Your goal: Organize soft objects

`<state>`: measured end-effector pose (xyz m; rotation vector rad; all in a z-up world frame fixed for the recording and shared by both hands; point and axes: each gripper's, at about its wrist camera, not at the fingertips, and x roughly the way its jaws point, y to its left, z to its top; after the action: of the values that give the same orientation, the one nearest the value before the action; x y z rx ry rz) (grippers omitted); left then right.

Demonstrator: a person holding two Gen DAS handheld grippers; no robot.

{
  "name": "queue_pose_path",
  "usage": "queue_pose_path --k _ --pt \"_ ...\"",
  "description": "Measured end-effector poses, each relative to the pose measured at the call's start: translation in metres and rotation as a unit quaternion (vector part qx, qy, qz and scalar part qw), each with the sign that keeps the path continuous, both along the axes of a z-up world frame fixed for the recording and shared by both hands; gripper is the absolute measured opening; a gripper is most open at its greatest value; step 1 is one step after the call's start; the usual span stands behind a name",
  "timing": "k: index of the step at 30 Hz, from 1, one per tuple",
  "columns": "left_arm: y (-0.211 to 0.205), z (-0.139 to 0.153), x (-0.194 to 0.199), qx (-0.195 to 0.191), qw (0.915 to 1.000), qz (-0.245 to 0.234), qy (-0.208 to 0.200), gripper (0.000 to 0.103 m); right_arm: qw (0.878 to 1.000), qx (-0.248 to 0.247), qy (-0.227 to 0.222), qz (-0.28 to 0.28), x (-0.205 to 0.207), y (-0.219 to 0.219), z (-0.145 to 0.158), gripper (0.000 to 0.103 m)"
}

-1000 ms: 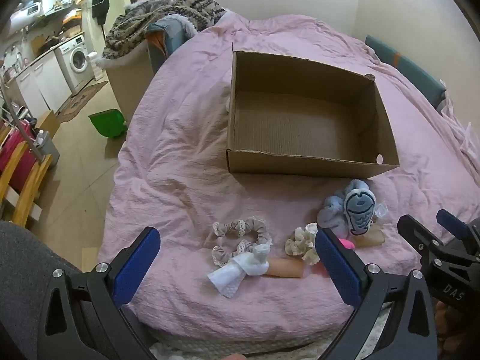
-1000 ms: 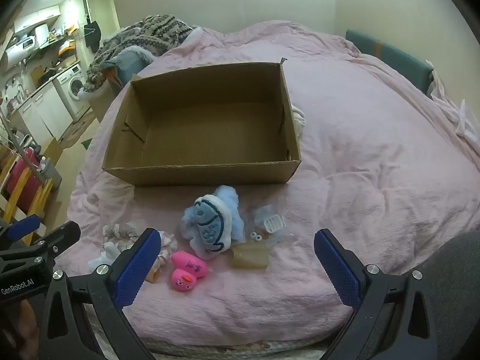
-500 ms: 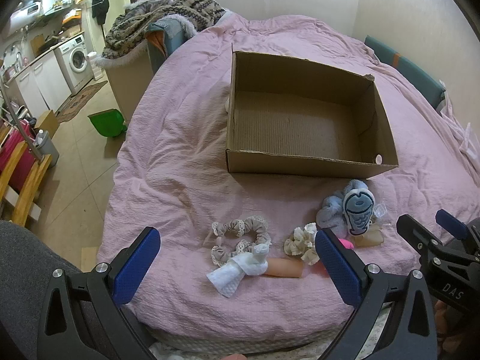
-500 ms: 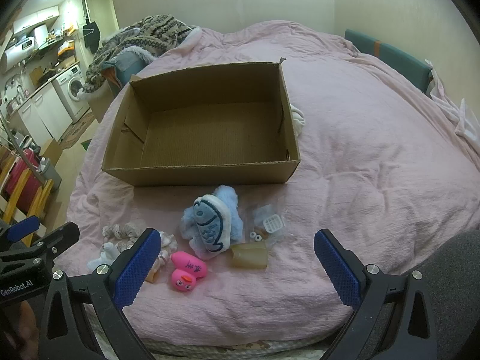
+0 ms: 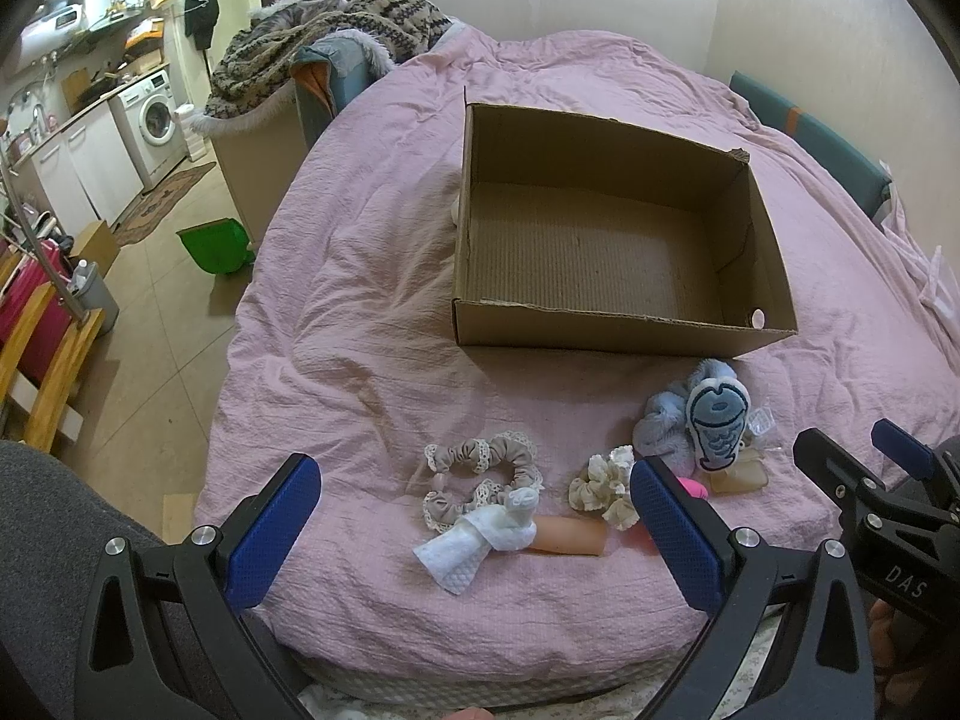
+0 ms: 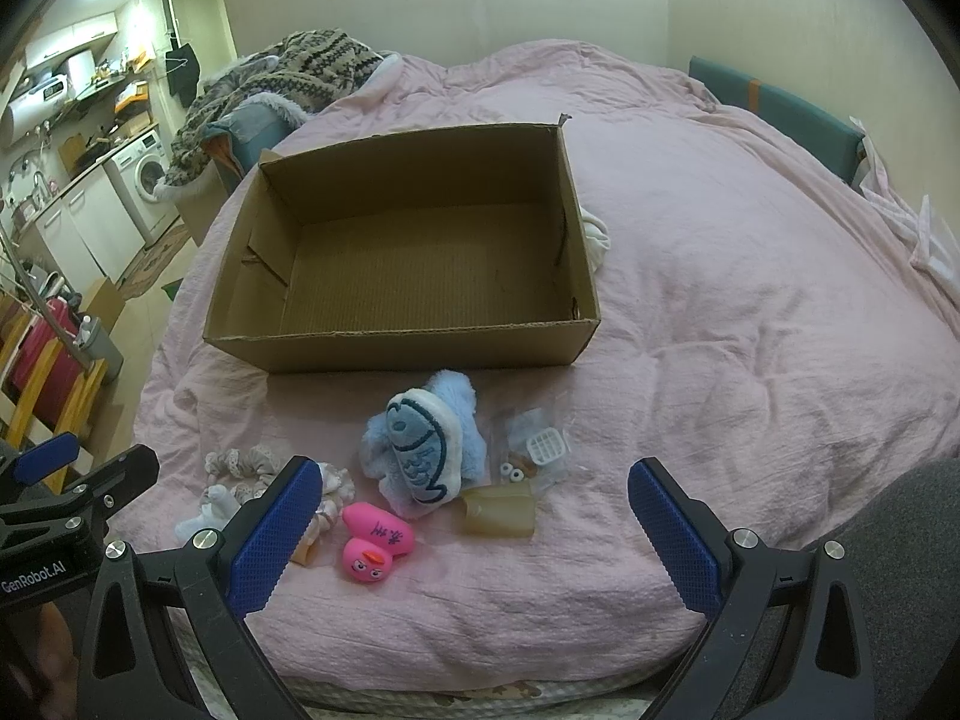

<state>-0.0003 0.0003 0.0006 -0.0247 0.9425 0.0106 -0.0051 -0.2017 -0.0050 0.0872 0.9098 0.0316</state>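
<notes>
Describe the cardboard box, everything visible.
The cardboard box is brown corrugated board, rectangular, open-topped, and shallow with low walls. Nothing shows inside; the ribbed floor is bare. Its top edges are rough-cut, and one wall has a small round hole. It sits flat on the pink bedspread, beyond the row of small items, with a white cloth against one side.

1. The left gripper [image 5: 474, 516] hovers with its blue-padded fingers [image 5: 270, 531] spread wide, nothing between them.
2. The right gripper [image 6: 471, 531] sits level beside it at the near edge, fingers [image 6: 675, 543] likewise parted and holding nothing.
</notes>
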Motion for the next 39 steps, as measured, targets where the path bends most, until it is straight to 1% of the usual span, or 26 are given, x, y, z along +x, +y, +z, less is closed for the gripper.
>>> queue_pose_path --k 39 --pt "0.0016 -0.0023 0.0013 0.001 1.0000 0.000 0.001 0.103 1.000 0.001 0.001 0.000 -0.0001 -0.0001 0.0002 0.103"
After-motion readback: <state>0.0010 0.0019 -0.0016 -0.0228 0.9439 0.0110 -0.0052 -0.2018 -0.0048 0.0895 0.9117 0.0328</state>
